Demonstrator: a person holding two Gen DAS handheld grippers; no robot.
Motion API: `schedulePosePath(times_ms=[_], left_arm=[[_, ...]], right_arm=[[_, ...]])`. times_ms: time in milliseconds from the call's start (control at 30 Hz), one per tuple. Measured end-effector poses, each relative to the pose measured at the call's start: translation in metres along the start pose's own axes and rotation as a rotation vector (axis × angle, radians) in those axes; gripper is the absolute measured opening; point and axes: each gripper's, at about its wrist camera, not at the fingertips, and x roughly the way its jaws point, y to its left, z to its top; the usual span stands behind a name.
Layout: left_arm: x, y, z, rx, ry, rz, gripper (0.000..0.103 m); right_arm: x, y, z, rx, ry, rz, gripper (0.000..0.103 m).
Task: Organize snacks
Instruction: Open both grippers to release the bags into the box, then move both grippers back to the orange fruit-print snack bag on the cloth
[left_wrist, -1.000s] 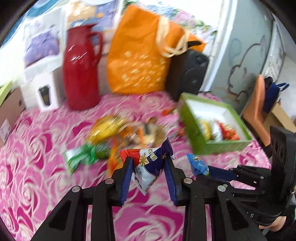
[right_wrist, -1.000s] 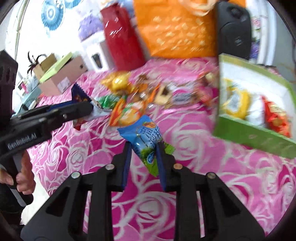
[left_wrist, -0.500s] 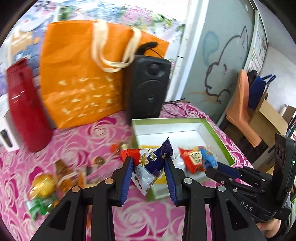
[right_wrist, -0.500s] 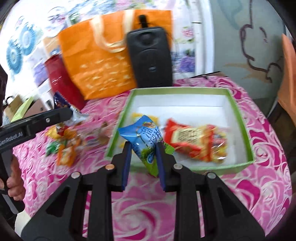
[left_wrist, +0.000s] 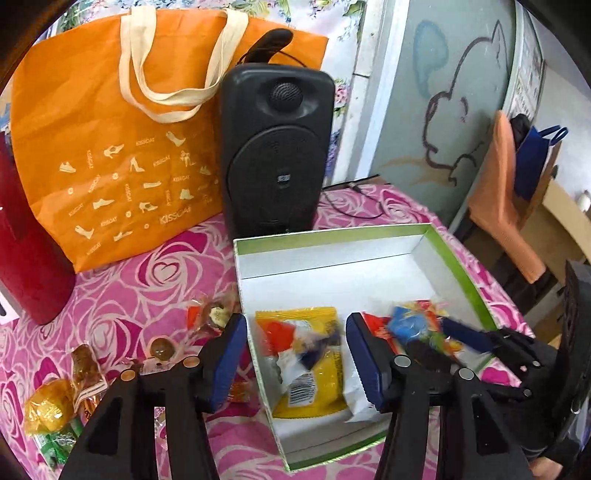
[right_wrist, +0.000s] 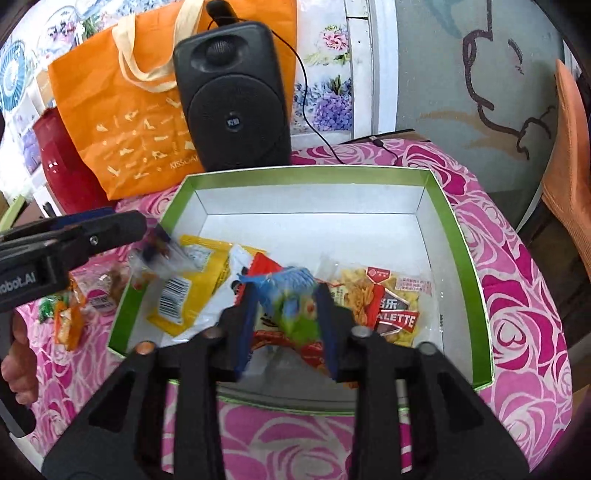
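A green-edged white box (left_wrist: 458, 266) (right_wrist: 448, 210) sits on the pink rose tablecloth. My left gripper (left_wrist: 297, 363) is open above the box's left part; the red, white and blue packet (left_wrist: 303, 354) has dropped from it onto a yellow packet (left_wrist: 317, 391). My right gripper (right_wrist: 286, 314) is open over the box, and the blue and green packet (right_wrist: 291, 295), blurred, is falling between its fingers. A red "Palette" chip packet (right_wrist: 384, 306) lies in the box. The right gripper also shows in the left wrist view (left_wrist: 476, 339).
Loose snacks (left_wrist: 74, 384) (right_wrist: 70, 310) lie left of the box. A black speaker (left_wrist: 277, 147), an orange bag (left_wrist: 110, 147) and a red jug (left_wrist: 22, 251) stand behind. The table's edge lies to the right, with a chair (left_wrist: 506, 199) beyond.
Both grippers moved over the box and opened. The left one let go of the red, white and blue packet; the right one let go of the blue and green packet.
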Motion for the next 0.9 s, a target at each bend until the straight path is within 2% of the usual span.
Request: schedulePosePath(times_ms=[33, 67, 233, 333, 533, 600, 733, 900], left_arm=[[0.003, -0.001, -0.001, 0.007, 0.008, 0.014, 0.061], [0.005, -0.001, -0.002, 0.010, 0.013, 0.028, 0.061], [0.005, 0.006, -0.007, -0.019, 0.024, 0.058, 0.061], [-0.006, 0.012, -0.011, -0.027, 0.005, 0.081, 0.061], [-0.052, 0.026, -0.021, -0.028, -0.064, 0.112, 0.061], [-0.069, 0.033, -0.026, -0.038, -0.081, 0.123, 0.061], [-0.104, 0.055, -0.042, -0.077, -0.102, 0.139, 0.061], [-0.142, 0.089, -0.070, -0.094, -0.113, 0.198, 0.061]], right_arm=[[0.002, 0.000, -0.001, -0.003, 0.001, -0.007, 0.073], [0.002, 0.000, -0.003, -0.006, -0.007, -0.001, 0.075], [-0.002, 0.003, -0.008, -0.022, -0.004, 0.028, 0.076], [-0.009, 0.004, -0.011, -0.004, -0.007, 0.028, 0.083], [-0.037, 0.016, -0.015, 0.027, -0.023, 0.043, 0.086], [-0.049, 0.025, -0.015, 0.026, -0.036, 0.041, 0.092], [-0.075, 0.049, -0.019, 0.020, -0.072, 0.065, 0.094], [-0.093, 0.089, -0.033, -0.025, -0.076, 0.115, 0.094]])
